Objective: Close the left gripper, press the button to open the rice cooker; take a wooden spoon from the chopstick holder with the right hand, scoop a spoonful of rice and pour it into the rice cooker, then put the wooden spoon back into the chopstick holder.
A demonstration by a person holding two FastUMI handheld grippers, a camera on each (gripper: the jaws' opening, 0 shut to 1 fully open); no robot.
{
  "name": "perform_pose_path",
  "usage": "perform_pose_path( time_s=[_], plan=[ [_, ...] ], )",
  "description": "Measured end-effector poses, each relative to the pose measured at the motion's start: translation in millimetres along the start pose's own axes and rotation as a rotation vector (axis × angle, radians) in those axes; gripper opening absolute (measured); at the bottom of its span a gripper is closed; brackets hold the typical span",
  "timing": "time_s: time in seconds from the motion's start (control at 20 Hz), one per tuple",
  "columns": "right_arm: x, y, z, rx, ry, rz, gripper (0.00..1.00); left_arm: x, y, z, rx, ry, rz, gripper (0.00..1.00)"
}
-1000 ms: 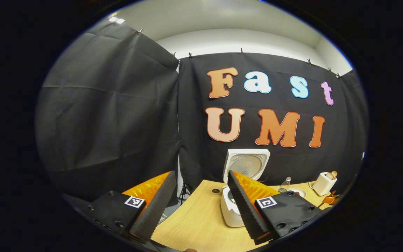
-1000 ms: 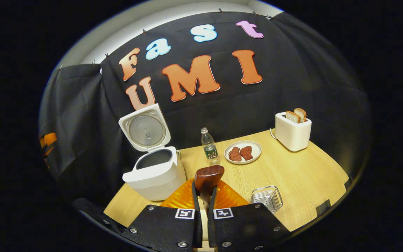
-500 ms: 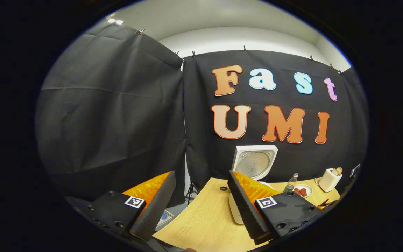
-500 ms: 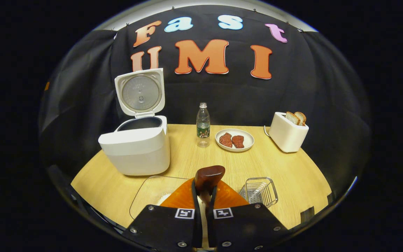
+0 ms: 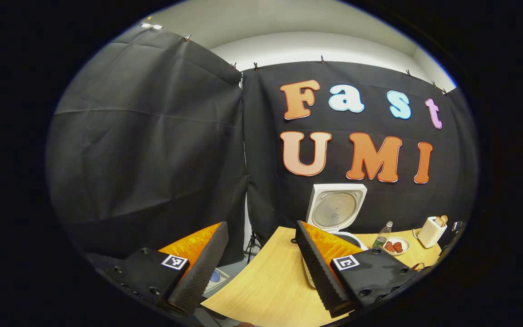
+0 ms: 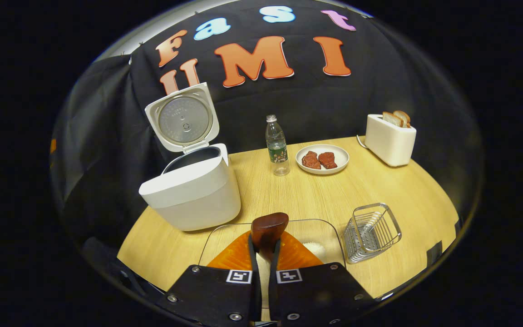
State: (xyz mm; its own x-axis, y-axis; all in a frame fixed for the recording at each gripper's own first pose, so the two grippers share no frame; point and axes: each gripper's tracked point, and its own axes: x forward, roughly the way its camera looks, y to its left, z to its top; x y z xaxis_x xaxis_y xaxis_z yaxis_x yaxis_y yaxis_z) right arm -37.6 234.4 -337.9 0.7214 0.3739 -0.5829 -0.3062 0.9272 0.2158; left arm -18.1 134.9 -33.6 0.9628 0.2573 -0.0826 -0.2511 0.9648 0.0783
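One wooden spoon [image 6: 268, 228] sits clamped in the right gripper [image 6: 263, 254], bowl protruding above a glass dish [image 6: 225, 229].

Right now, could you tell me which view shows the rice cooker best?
The right gripper view: the rice cooker shows whole, lid up and pot mouth visible. In the left gripper view it sits far off, its body mostly behind a tool finger.

Bare table [image 6: 407, 181] lies between toaster [image 6: 389, 139] and wire chopstick holder [image 6: 372, 231].
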Motion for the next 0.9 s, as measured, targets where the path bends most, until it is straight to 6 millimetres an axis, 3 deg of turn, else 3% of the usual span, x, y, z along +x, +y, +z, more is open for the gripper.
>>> perform_pose_path(
  time_s=[0.2,0.55,0.9],
  plan=[
    [9,8,-3,0.150,0.028,0.048,0.05,2,4,-1,-0.016,0.004,0.006,1.00],
    [17,26,-6,0.218,0.056,0.092,0.05,5,9,-5,-0.006,0.013,0.013,1.00],
    [22,1,-10,0.501,0.087,0.133,0.06,8,10,-8,-0.013,0.020,0.011,1.00]
  ],
)
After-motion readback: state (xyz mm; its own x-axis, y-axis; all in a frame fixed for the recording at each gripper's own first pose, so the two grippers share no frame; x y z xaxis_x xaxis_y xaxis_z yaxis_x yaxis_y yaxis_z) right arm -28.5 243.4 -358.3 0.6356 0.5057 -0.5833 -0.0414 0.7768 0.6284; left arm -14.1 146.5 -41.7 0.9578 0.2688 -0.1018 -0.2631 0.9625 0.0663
